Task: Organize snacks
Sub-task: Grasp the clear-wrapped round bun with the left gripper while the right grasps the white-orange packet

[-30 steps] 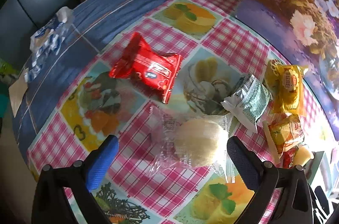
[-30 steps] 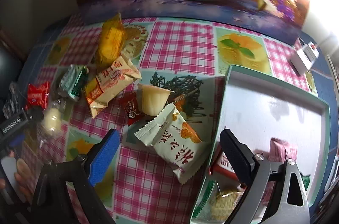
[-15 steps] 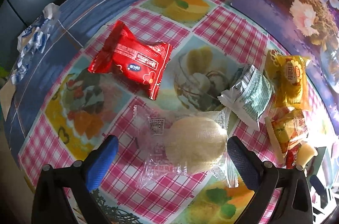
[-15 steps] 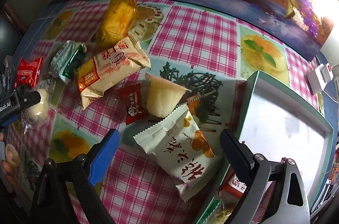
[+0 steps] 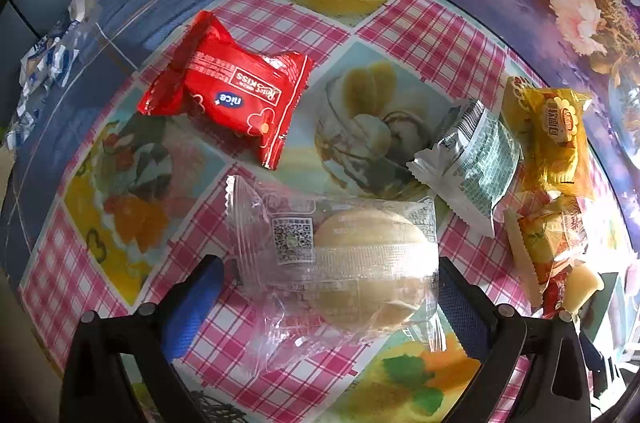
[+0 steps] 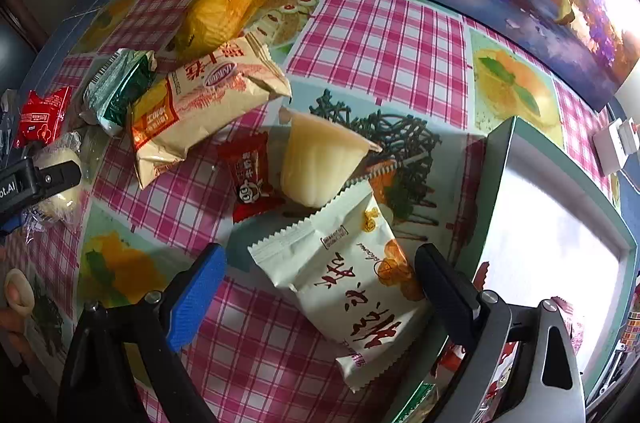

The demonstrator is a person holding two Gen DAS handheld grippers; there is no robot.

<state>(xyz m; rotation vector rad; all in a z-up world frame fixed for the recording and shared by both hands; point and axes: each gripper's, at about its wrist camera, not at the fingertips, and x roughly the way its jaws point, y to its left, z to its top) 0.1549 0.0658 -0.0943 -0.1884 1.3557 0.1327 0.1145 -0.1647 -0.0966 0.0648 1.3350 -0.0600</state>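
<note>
Currently: both grippers lined up on packets, neither closed

Clear-wrapped bun (image 5: 360,263) lies flat on the checked tablecloth (image 5: 432,35), between the fingers of the left gripper (image 5: 326,287). Jaws are spread wide, one finger on each side of the wrapper, not yet pinching. My read: straddling it this way puts the round cake, not just the loose film, in the squeeze line.

White packet with the orange print (image 6: 352,287) sits between the fingers of the right gripper (image 6: 320,283), also wide apart, no clamp. Its near right corner looks to overlap the rim of the green tray (image 6: 592,215), so it is probably the shortest move into the tray.

Outward from there:
- jelly cup (image 6: 320,159) on its side, touching the white packet's far edge; small red candy (image 6: 248,175) just left of it.
- beige packet (image 6: 200,103), green-silver packet (image 5: 472,159) and yellow packet (image 5: 556,139) clustered further left and far.
- red Nice packet (image 5: 236,91) far left of the bun, apart from it.

Tray is mostly bare metal; a few wrappers show at its near edge, partly hidden behind the right gripper. Judging by that, sorting is early, with most snacks loose on the cloth.

Risk: crinkly film may slip if the left fingers catch wrapper only.
</note>
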